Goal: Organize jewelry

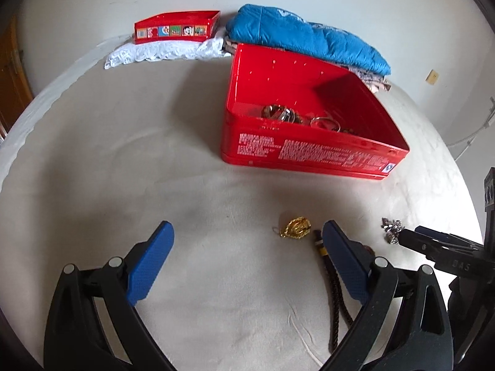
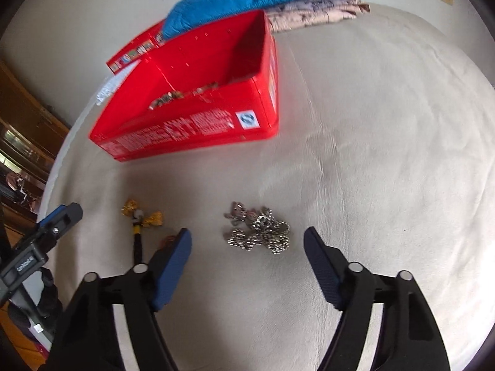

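Cream bedspread over a bed, pale wall behind; folded blue blanket stacked on patterned cloth at the far edge. Red tin sits open on the bed near the blanket, some rings and bangles already lying in its bottom, so it looks to be the collecting box; its lid rests apart on white lace cloth, out of the work area. Loose pieces remain on the bedspread on the near side of the tin, within reach of both tools: silver chain cluster, gold pendant, and dark braided cord with a yellow band, which runs under the left tool's right finger. Right gripper: jaws spread wide, holding nothing, low over the bedspread and pointed forward, the silver chain cluster centred just ahead of the fingertips — judged lined up for a pick. Left gripper: jaws likewise spread and empty, low over the bed, gold pendant between and slightly beyond the tips, nearer the right finger. The two tools sit side by side, close together, each aimed at its own piece. Judgement: task partway done, three items left outside the tin.
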`<state>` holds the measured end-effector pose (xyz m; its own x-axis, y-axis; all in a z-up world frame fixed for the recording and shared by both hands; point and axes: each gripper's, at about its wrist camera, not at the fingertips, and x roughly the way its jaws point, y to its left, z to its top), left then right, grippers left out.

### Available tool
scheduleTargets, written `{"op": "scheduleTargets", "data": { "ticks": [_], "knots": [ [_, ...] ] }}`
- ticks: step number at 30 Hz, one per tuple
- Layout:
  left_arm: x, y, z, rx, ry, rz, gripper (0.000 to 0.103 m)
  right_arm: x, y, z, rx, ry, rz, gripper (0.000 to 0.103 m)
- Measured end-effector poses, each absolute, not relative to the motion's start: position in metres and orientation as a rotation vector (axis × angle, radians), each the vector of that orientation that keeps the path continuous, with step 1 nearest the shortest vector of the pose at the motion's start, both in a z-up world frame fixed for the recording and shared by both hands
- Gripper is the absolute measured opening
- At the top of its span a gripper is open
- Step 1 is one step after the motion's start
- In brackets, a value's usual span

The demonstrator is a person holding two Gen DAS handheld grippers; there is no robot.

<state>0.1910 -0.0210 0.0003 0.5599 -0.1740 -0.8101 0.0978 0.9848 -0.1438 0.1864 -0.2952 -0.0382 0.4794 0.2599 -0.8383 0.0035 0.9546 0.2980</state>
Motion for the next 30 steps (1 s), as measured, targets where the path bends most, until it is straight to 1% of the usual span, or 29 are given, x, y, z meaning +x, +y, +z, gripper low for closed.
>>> {"op": "scheduleTargets", "data": {
  "ticks": [1,2,6,8,12,14,17,22,23,27,28,29,30],
  "knots": [
    [0.191,-0.022,0.0,-0.08,0.963,-0.157,0.096,0.188,-0.295,-0.041,0.273,1.069,0.154,0.064],
    [0.192,-0.023,-0.001,-0.074,0.963,-0.154,0.096,0.189,-0.294,-0.044,0.271,1.078,0.154,0.062],
    [0.193,-0.024,-0.004,-0.077,0.978,-0.166,0.096,0.189,-0.285,-0.047,0.206,1.074,0.123,0.058],
    [0.193,-0.024,-0.005,-0.078,0.983,-0.169,0.096,0.19,-0.28,-0.048,0.159,1.071,0.095,0.05],
    [0.192,-0.028,-0.002,-0.078,0.986,-0.187,0.096,0.19,-0.272,-0.05,0.091,1.06,0.058,0.041],
    [0.189,-0.03,-0.001,-0.079,0.986,-0.195,0.096,0.191,-0.268,-0.05,0.073,1.049,0.047,0.028],
    [0.186,-0.035,0.003,-0.079,0.991,-0.216,0.096,0.19,-0.27,-0.049,0.082,1.044,0.044,0.022],
    [0.179,-0.055,0.009,-0.074,1.009,-0.294,0.096,0.188,-0.284,-0.048,0.146,1.035,0.072,0.02],
    [0.178,-0.06,0.01,-0.073,1.014,-0.311,0.095,0.188,-0.287,-0.048,0.154,1.033,0.074,0.018],
    [0.173,-0.092,0.012,-0.038,1.038,-0.411,0.094,0.183,-0.302,-0.043,0.191,1.007,0.07,0.016],
    [0.171,-0.101,0.011,-0.027,1.046,-0.434,0.092,0.183,-0.306,-0.041,0.194,0.996,0.068,0.016],
    [0.17,-0.11,0.01,-0.012,1.054,-0.458,0.08,0.183,-0.31,-0.041,0.203,0.991,0.063,0.015],
    [0.17,-0.119,0.007,0.014,1.068,-0.476,0.074,0.182,-0.315,-0.04,0.213,0.985,0.057,0.015]
  ]
}}
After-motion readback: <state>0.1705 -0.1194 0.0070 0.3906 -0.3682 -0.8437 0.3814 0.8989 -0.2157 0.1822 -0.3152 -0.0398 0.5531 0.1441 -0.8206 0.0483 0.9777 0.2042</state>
